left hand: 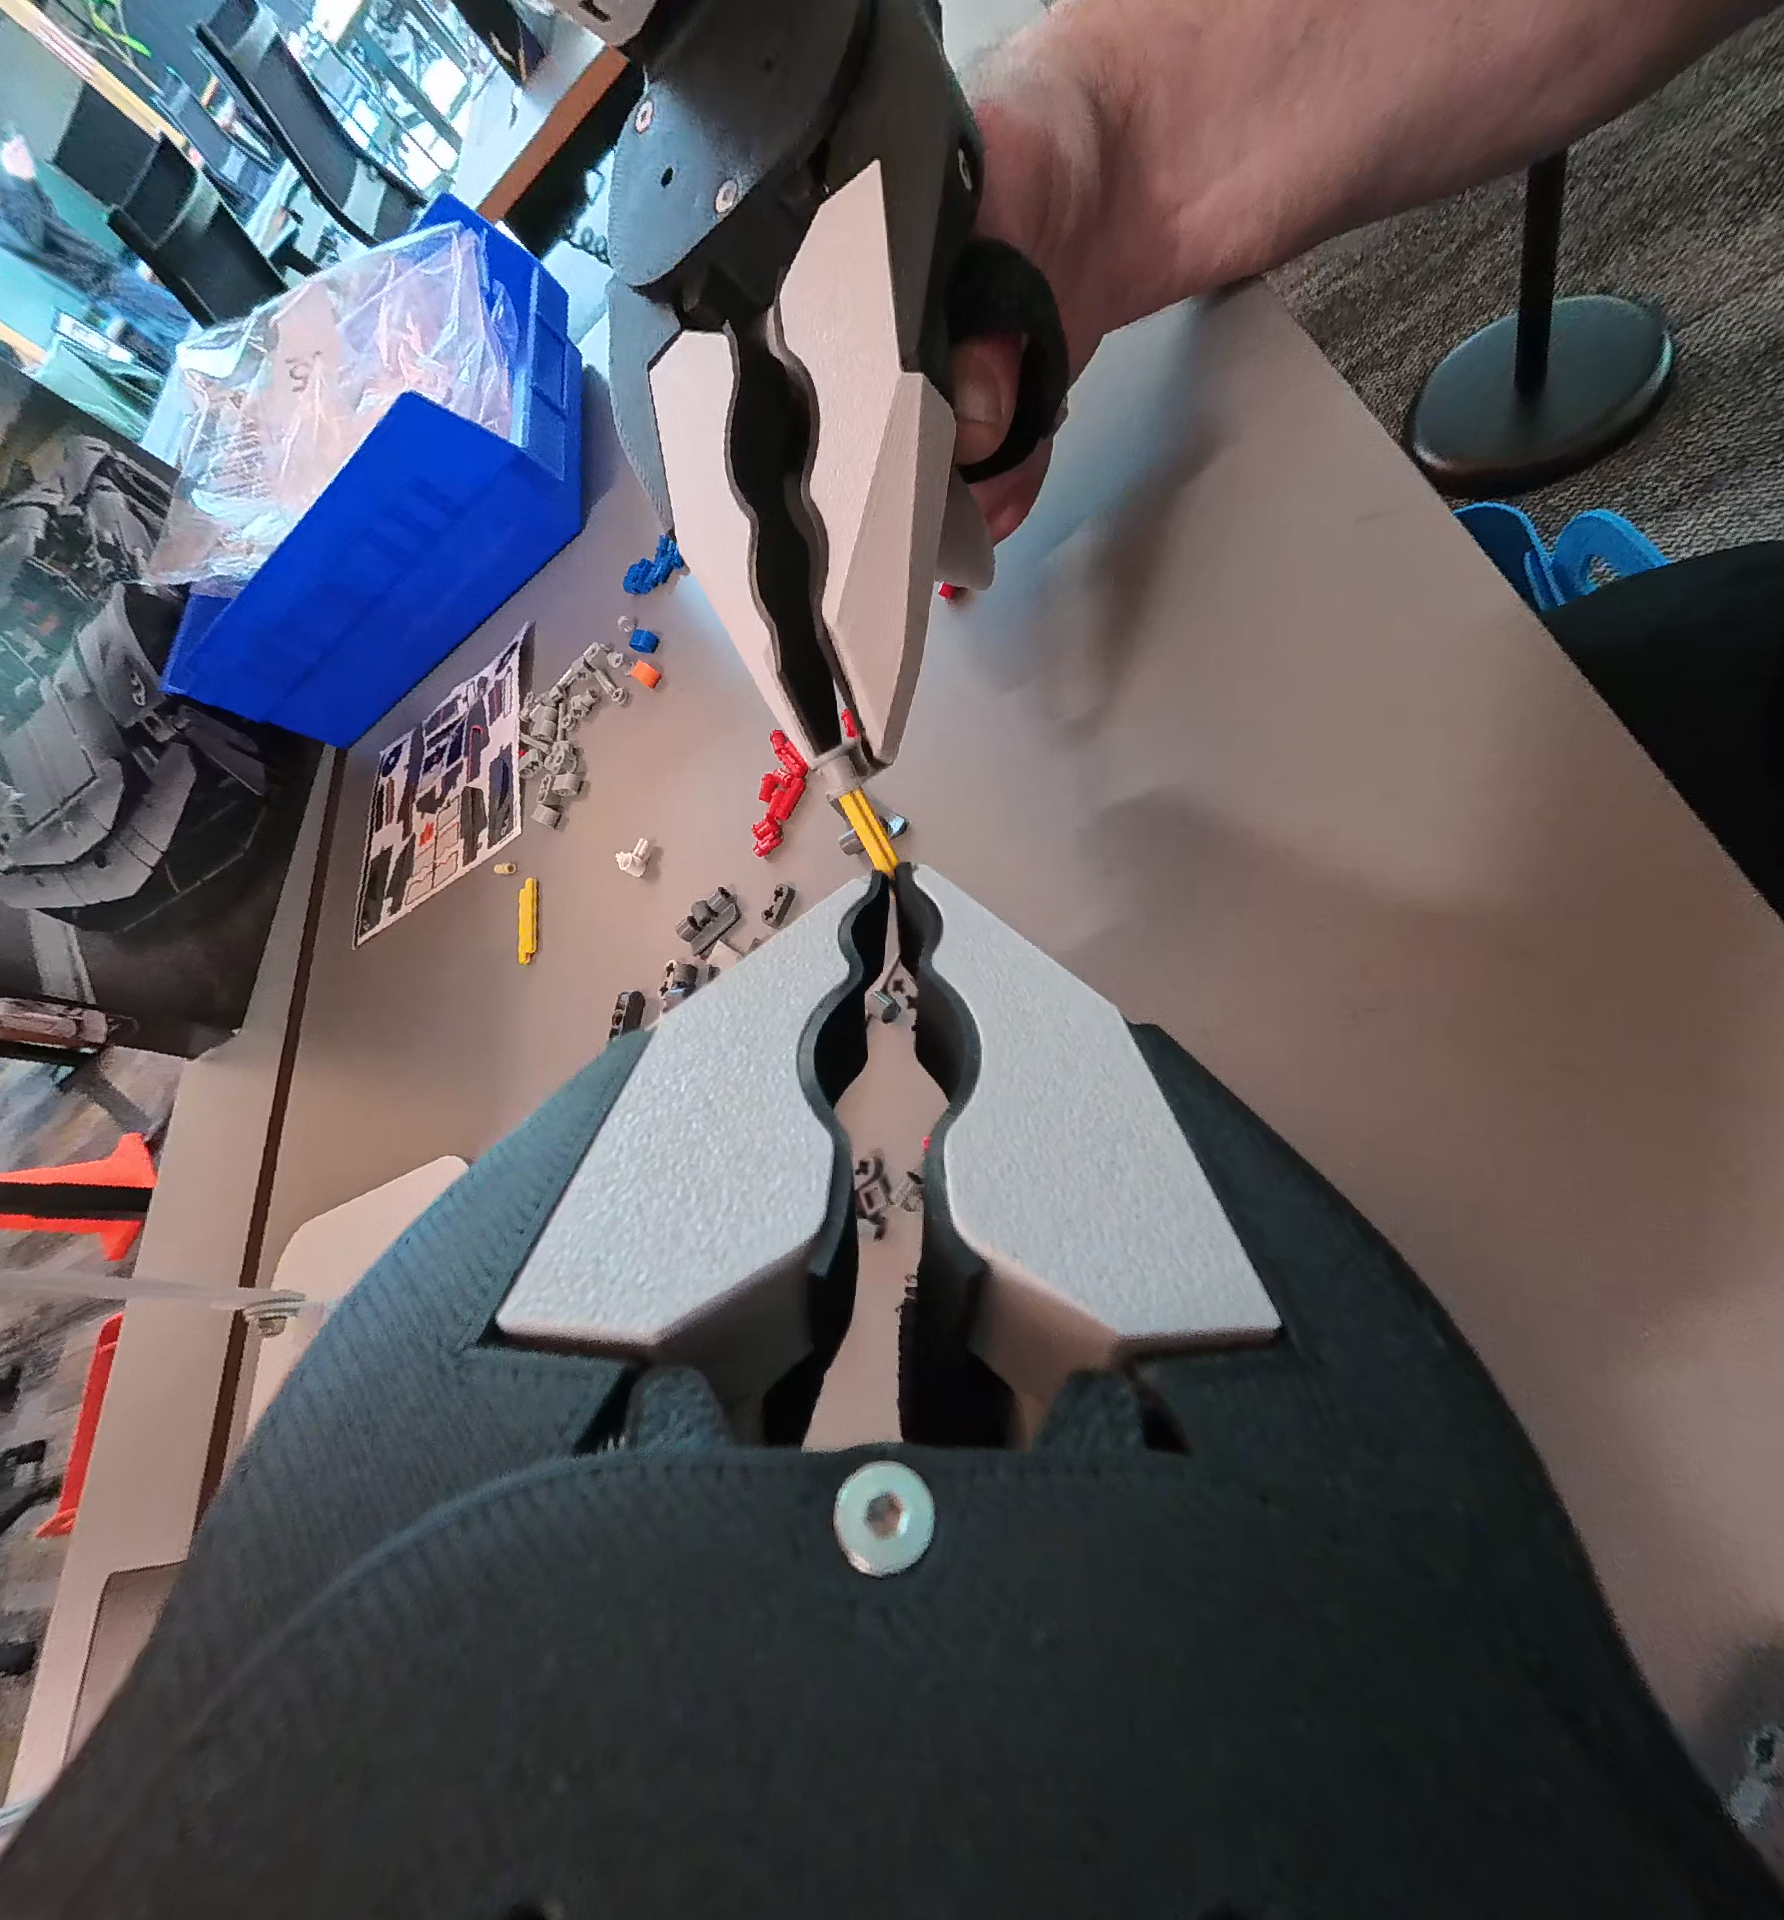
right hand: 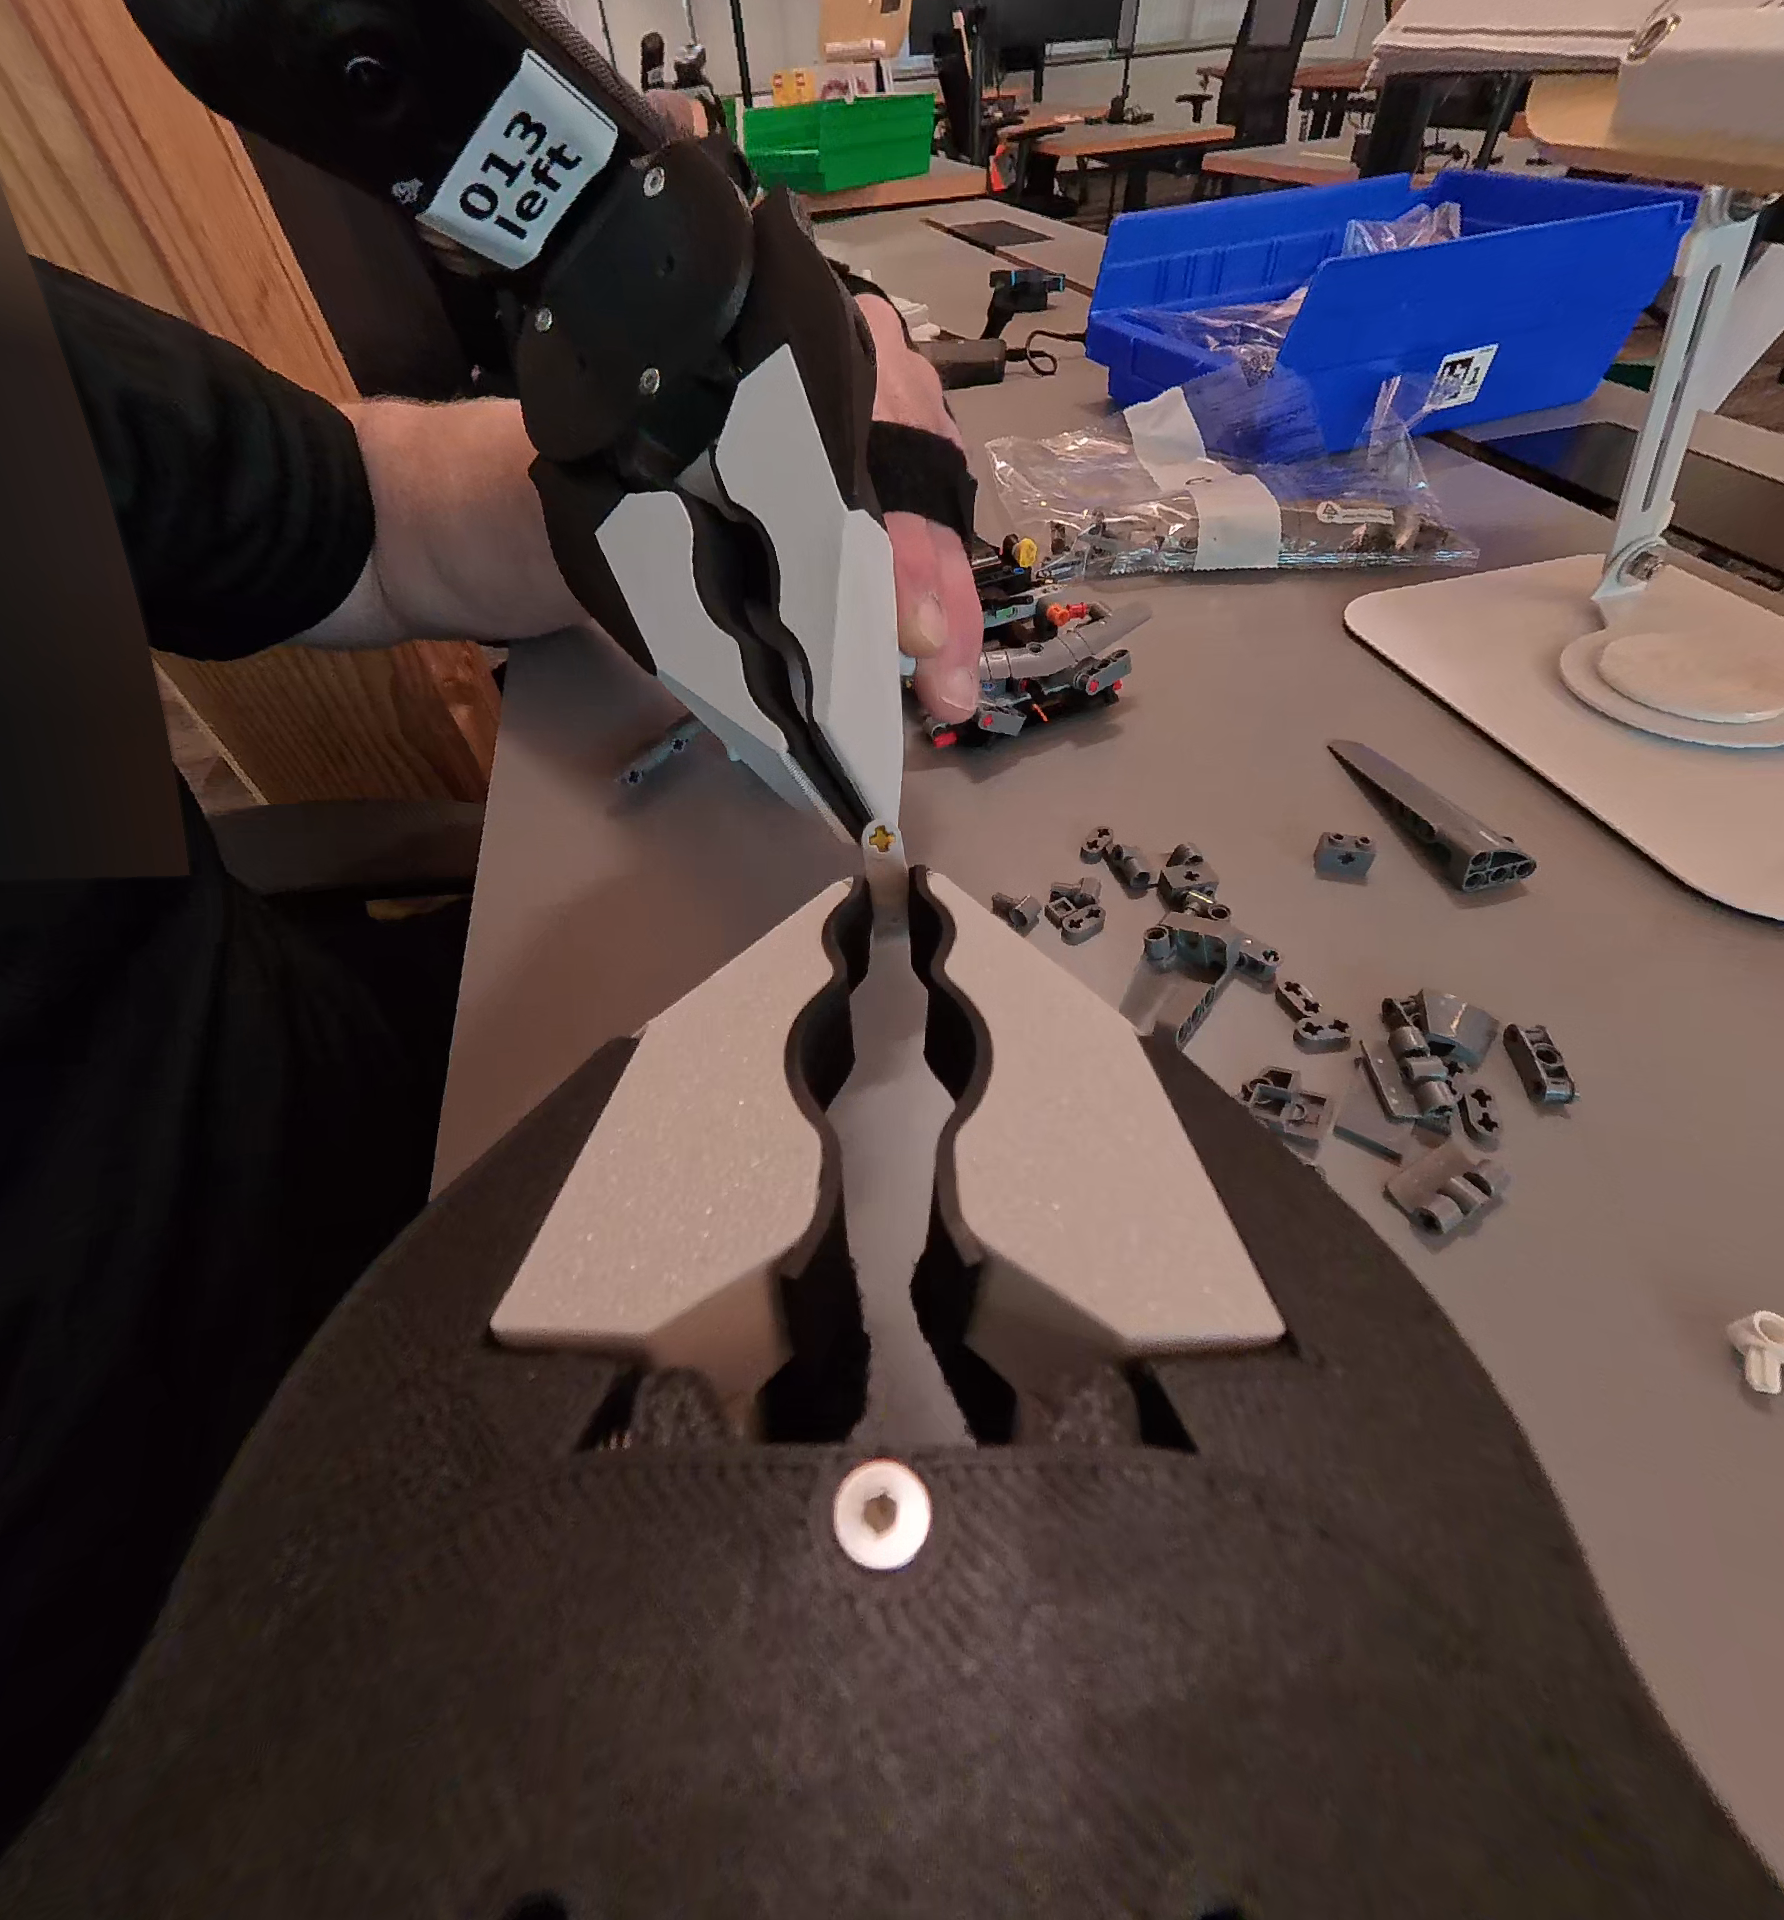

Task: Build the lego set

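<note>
Black ribbed gripper housing with one silver screw fills the bottom of both wrist views, two grey textured fingers with wavy black pads running up to frame centre.

Left gripper [left hand: 886,883]: fingers clenched on one end of a yellow axle [left hand: 872,831], a thin ridged rod. Its far end sits in a light grey connector [left hand: 844,771], a small smooth piece with a cross-shaped hole, held above the table.

Right gripper [right hand: 884,896]: fingers clamped on the grey connector [right hand: 883,883]; the yellow axle end [right hand: 880,834] shows in the cross hole. Both grippers meet tip to tip at frame centre, each held by a hand [left hand: 1158,187].

Count, left view: one blue plastic bin [left hand: 379,582] at upper left, crumpled clear bags [left hand: 337,384] in it; one printed sheet [left hand: 446,790] at centre left; one spare yellow axle [left hand: 527,922] just right of the sheet; one cluster of red pins [left hand: 779,800] behind the right gripper's tips; one pile of light grey parts [left hand: 561,748]; one small group of blue pins [left hand: 652,566]; one orange piece [left hand: 645,673]. Dark grey parts are partly hidden by the left fingers.

Count, right view: scattered dark grey parts [right hand: 1387,1039] at centre right, too many to count reliably; one long dark panel [right hand: 1439,821]; one white piece [right hand: 1781,1361] at the right edge; one partly built model [right hand: 1044,665] behind the left gripper; one sealed bag of parts [right hand: 1231,520]; one pale stand base [right hand: 1594,707] at upper right.

Table [left hand: 1283,831]: smooth, matt grey
</note>
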